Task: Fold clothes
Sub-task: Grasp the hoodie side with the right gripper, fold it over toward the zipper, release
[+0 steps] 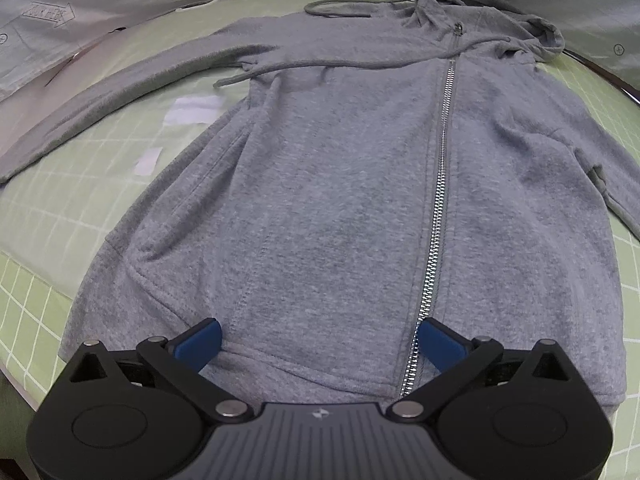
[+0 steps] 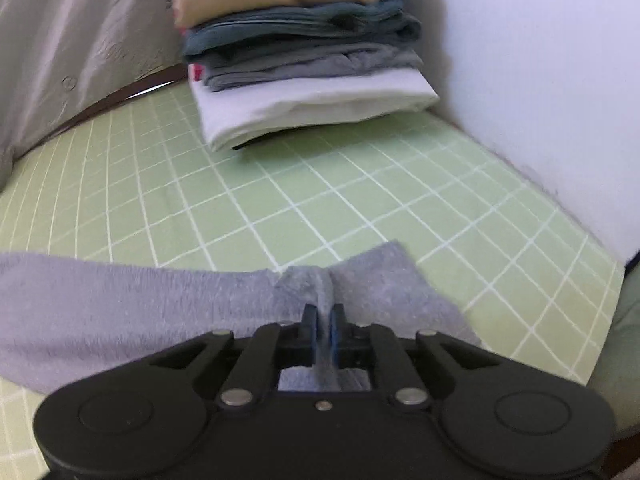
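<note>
A grey zip-up hoodie [image 1: 344,184] lies flat, front up, on the green grid mat [image 1: 60,216], hood at the far end and zipper [image 1: 442,168] closed. One sleeve stretches out to the left. My left gripper [image 1: 320,340] hovers over the hem with its blue pads wide apart, nothing between them. In the right wrist view, my right gripper [image 2: 324,326] is shut on the cuff end of the grey sleeve [image 2: 132,304]; a pinched ridge of fabric stands between its blue pads.
A stack of folded clothes [image 2: 304,52] sits at the far end of the green mat [image 2: 280,200], white piece at the bottom. A white wall or panel [image 2: 540,100] runs along the right. Pale cardboard [image 1: 80,20] lies beyond the hoodie.
</note>
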Available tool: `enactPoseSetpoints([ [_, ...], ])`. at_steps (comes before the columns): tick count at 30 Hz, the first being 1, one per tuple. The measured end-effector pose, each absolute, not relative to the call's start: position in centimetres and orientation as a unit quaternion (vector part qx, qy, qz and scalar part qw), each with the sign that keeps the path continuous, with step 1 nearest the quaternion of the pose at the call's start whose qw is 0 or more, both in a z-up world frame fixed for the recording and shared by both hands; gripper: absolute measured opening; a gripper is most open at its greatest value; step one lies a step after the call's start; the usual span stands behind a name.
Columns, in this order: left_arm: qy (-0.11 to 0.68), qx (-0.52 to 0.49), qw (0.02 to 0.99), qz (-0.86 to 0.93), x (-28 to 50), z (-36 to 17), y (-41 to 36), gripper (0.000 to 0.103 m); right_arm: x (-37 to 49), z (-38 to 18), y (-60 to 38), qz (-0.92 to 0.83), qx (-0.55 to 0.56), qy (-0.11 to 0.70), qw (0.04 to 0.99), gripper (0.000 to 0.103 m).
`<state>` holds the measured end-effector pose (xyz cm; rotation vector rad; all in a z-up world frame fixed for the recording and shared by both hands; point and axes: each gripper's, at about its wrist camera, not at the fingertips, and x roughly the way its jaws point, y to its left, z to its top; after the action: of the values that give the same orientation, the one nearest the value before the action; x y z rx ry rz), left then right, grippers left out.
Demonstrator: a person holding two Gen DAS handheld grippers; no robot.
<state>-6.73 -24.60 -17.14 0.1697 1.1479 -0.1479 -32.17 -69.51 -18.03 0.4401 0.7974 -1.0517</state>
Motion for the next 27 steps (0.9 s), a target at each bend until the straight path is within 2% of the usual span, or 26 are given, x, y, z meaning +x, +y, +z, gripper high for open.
enactPoseSetpoints([
  [1, 0.541, 0.081, 0.834, -0.074, -6.8, -17.1, -24.5, 0.103, -31.9, -18.1, -69.4, -0.488, 0.201, 0.371, 0.764, 0.014],
  [3, 0.537, 0.079, 0.835, -0.086, -7.0, -16.8, -24.1, 0.103, -31.4, -18.1, -69.2, -0.499, 0.201, 0.375, 0.755, 0.033],
  [4, 0.532, 0.072, 0.839, -0.093, -7.2, -16.3, -23.7, 0.103, -31.1, -18.0, -68.9, -0.504, 0.192, 0.378, 0.752, 0.051],
  [5, 0.522, 0.062, 0.845, -0.094, -7.3, -15.7, -23.0, 0.103, -30.8, -17.8, -68.6, -0.509, 0.181, 0.380, 0.750, 0.061],
  [6, 0.512, 0.053, 0.852, -0.094, -7.4, -15.0, -22.3, 0.102, -30.4, -17.6, -68.0, -0.512, 0.166, 0.381, 0.752, 0.066],
  [8, 0.485, 0.041, 0.870, -0.082, -7.4, -13.5, -20.4, 0.101, -29.6, -17.0, -66.5, -0.512, 0.138, 0.380, 0.758, 0.087],
  [9, 0.472, 0.035, 0.878, -0.075, -7.3, -12.8, -19.4, 0.100, -29.1, -16.7, -65.6, -0.510, 0.126, 0.377, 0.763, 0.089],
  [11, 0.465, 0.026, 0.883, -0.063, -6.3, -12.0, -17.1, 0.093, -27.9, -16.1, -63.6, -0.496, 0.116, 0.375, 0.774, 0.091],
  [13, 0.468, 0.019, 0.882, -0.058, -5.3, -11.7, -14.9, 0.080, -26.5, -15.6, -61.3, -0.473, 0.129, 0.373, 0.788, 0.091],
  [16, 0.482, 0.017, 0.873, -0.073, -3.8, -12.4, -12.3, 0.067, -24.2, -15.1, -57.3, -0.415, 0.179, 0.367, 0.813, 0.089],
  [18, 0.489, 0.017, 0.867, -0.092, -2.9, -12.9, -11.4, 0.066, -22.5, -14.8, -54.7, -0.359, 0.232, 0.360, 0.829, 0.082],
  [20, 0.492, 0.016, 0.864, -0.112, -2.4, -13.3, -10.7, 0.066, -20.8, -14.8, -52.1, -0.287, 0.297, 0.353, 0.840, 0.065],
  [22, 0.494, 0.013, 0.860, -0.129, -1.8, -13.5, -10.2, 0.068, -19.5, -15.0, -50.0, -0.226, 0.359, 0.341, 0.839, 0.056],
  [25, 0.493, 0.014, 0.855, -0.162, -1.2, -13.7, -10.3, 0.068, -17.7, -15.4, -47.4, -0.168, 0.408, 0.339, 0.831, 0.056],
  [27, 0.491, 0.023, 0.851, -0.182, -0.9, -14.0, -10.5, 0.067, -16.5, -15.4, -45.8, -0.152, 0.392, 0.356, 0.835, 0.057],
])
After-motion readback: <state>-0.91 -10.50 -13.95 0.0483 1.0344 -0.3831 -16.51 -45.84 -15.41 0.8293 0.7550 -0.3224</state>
